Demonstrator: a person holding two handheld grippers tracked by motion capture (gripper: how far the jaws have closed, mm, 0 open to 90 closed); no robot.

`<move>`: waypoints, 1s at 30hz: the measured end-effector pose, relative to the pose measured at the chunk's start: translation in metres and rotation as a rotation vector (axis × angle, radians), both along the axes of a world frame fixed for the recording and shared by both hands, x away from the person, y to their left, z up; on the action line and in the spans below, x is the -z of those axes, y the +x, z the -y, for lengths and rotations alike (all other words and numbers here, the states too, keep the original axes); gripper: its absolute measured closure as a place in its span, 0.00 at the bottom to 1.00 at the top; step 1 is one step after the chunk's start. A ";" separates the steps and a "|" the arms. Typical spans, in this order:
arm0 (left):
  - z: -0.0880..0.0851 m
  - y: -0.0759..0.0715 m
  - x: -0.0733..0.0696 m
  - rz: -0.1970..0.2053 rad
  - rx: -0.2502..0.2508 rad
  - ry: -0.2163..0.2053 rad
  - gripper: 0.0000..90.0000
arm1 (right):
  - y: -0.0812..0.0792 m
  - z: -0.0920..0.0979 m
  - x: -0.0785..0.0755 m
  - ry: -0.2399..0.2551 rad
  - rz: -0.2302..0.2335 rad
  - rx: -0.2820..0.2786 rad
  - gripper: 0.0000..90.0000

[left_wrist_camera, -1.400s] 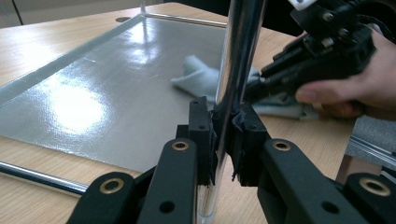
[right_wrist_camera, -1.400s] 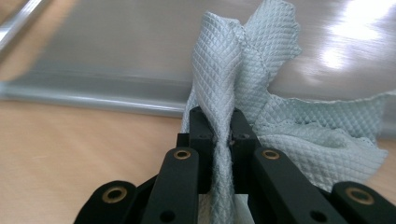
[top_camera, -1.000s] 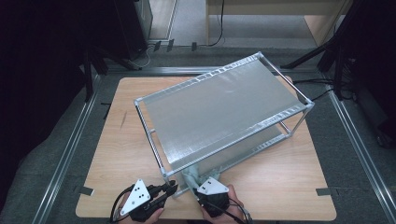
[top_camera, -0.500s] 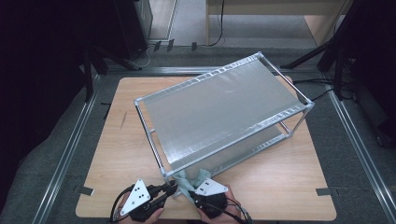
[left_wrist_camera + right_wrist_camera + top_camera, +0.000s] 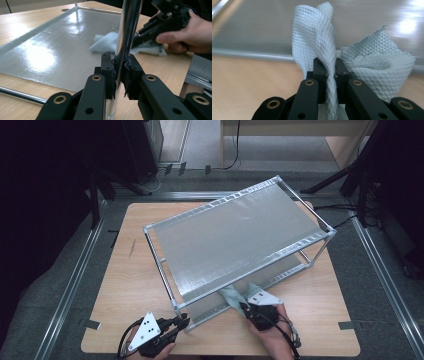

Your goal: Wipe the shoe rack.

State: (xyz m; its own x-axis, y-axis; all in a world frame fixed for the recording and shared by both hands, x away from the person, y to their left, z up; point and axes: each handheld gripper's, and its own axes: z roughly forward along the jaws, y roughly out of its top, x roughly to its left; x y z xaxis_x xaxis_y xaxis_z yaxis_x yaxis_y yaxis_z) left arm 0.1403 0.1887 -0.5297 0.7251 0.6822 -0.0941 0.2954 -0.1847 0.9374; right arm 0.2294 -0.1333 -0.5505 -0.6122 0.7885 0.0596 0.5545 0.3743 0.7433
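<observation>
High view: left tongs (image 5: 184, 321) clamp the rack's corner post (image 5: 125, 47), right tongs (image 5: 243, 306) pinch the pale blue cloth (image 5: 329, 50) at the lower shelf's (image 5: 50, 50) near edge. Wiping looks barely begun; most of the shelf remains.

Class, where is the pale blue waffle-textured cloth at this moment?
In the high view, the pale blue waffle-textured cloth lies at the metal rack's near edge, pinched in the right gripper.

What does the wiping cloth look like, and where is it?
On the wooden table stands a two-shelf metal rack. At its near edge, the right gripper pinches a pale blue waffle-textured cloth. It is the only soft, crumpled thing among hard, shiny surfaces.
</observation>
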 end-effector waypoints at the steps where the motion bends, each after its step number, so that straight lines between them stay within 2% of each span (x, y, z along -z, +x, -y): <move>1: 0.000 0.000 0.000 0.001 -0.001 0.000 0.89 | 0.004 0.007 0.000 -0.005 0.005 0.016 0.92; 11: -0.001 0.001 0.001 -0.003 -0.002 -0.007 0.89 | 0.051 0.073 -0.003 -0.051 0.028 0.220 0.92; 15: -0.001 0.001 0.001 -0.002 -0.001 -0.008 0.89 | 0.071 0.098 -0.005 -0.080 0.032 0.327 0.92; 17: -0.001 0.001 0.001 -0.002 -0.002 -0.007 0.89 | 0.081 0.110 -0.007 -0.069 0.017 0.407 0.92; 19: -0.001 0.001 0.001 -0.002 -0.004 -0.006 0.89 | 0.093 0.120 -0.008 -0.105 0.023 0.465 0.92; 20: -0.001 0.001 0.001 -0.002 -0.005 -0.006 0.89 | 0.100 0.126 -0.008 -0.102 0.016 0.496 0.92; 23: -0.001 0.001 0.001 0.001 -0.006 -0.004 0.89 | 0.112 0.138 -0.010 -0.142 0.021 0.559 0.92; 24: -0.001 0.001 0.001 0.002 -0.009 -0.002 0.89 | 0.112 0.142 -0.014 -0.127 0.028 0.588 0.92; 26: -0.001 0.002 0.001 0.002 -0.015 -0.003 0.89 | 0.103 0.143 -0.026 -0.055 0.059 0.582 0.92; 27: -0.002 0.002 0.001 0.001 -0.016 -0.006 0.89 | 0.092 0.140 -0.038 -0.018 0.091 0.560 0.92; 28: -0.002 0.002 0.001 0.003 -0.018 -0.005 0.89 | 0.083 0.138 -0.045 -0.009 0.112 0.542 0.92; 30: -0.003 0.003 0.001 0.002 -0.019 -0.007 0.89 | 0.056 0.134 -0.062 0.014 0.161 0.510 0.91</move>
